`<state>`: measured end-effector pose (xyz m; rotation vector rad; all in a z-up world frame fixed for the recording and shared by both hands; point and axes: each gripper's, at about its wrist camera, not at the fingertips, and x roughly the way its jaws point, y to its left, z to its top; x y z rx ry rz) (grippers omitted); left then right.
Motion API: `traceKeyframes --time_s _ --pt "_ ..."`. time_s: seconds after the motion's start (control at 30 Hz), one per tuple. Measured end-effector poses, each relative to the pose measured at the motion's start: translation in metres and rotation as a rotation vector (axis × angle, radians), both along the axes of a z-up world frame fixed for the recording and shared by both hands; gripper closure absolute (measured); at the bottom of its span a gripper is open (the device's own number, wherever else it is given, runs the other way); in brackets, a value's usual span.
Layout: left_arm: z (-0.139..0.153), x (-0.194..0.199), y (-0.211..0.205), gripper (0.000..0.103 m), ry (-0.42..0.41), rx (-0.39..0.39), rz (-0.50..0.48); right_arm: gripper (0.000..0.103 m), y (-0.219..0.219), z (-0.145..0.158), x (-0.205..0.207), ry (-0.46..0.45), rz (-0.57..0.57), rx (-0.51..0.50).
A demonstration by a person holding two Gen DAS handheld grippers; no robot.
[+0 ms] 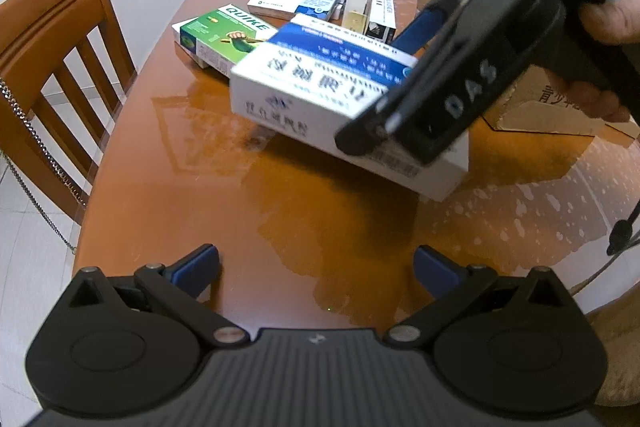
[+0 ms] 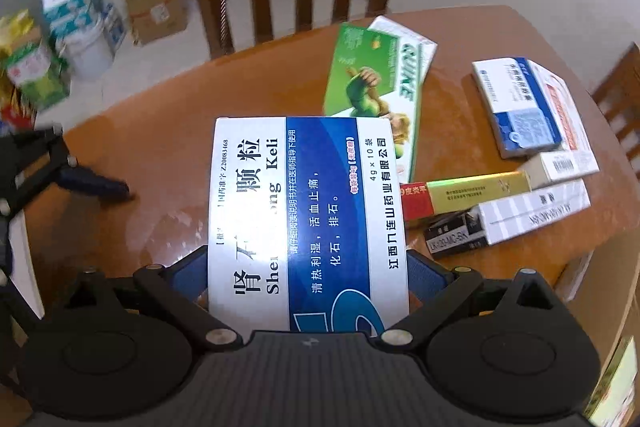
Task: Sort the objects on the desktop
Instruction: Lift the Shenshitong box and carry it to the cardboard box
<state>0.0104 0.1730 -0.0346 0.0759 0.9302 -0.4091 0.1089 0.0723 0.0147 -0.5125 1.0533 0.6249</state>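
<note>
My right gripper [image 2: 308,275] is shut on a white and blue medicine box [image 2: 308,203], held above the wooden table [image 2: 160,131]. In the left wrist view the same box [image 1: 320,95] hangs tilted over the table [image 1: 200,195], with the right gripper [image 1: 404,83] clamped on its right end. My left gripper [image 1: 316,267] stands open near the table's front edge, nothing between its fingers. A green box [image 2: 372,75] lies just beyond the held one, also visible as the green box [image 1: 220,35] in the left wrist view.
Several more boxes [image 2: 528,115] lie at the table's right, with a gold and red carton [image 2: 464,191] and a white and black carton [image 2: 516,215]. Wooden chairs [image 1: 52,59] stand around the table. A cardboard box [image 1: 560,103] sits at the right. Cartons [image 2: 156,7] crowd the floor.
</note>
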Motion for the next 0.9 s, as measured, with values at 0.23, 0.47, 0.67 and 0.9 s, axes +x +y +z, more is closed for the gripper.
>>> traceKeyframes --time_s 0.23,0.47,0.67,0.9 --pt "0.004 0.003 -0.006 0.000 -0.013 0.005 -0.029 0.003 -0.014 0.022 0.002 -0.027 -0.119 0.096" --pt "0.009 0.006 -0.015 0.000 -0.026 0.014 -0.071 0.003 -0.030 0.040 0.003 -0.049 -0.185 0.168" --pt "0.013 0.008 -0.024 0.000 -0.042 0.016 -0.104 0.003 -0.046 0.052 0.001 -0.068 -0.244 0.210" --pt "0.018 0.012 -0.036 0.000 -0.048 0.015 -0.135 0.003 -0.065 0.076 -0.005 -0.116 -0.320 0.284"
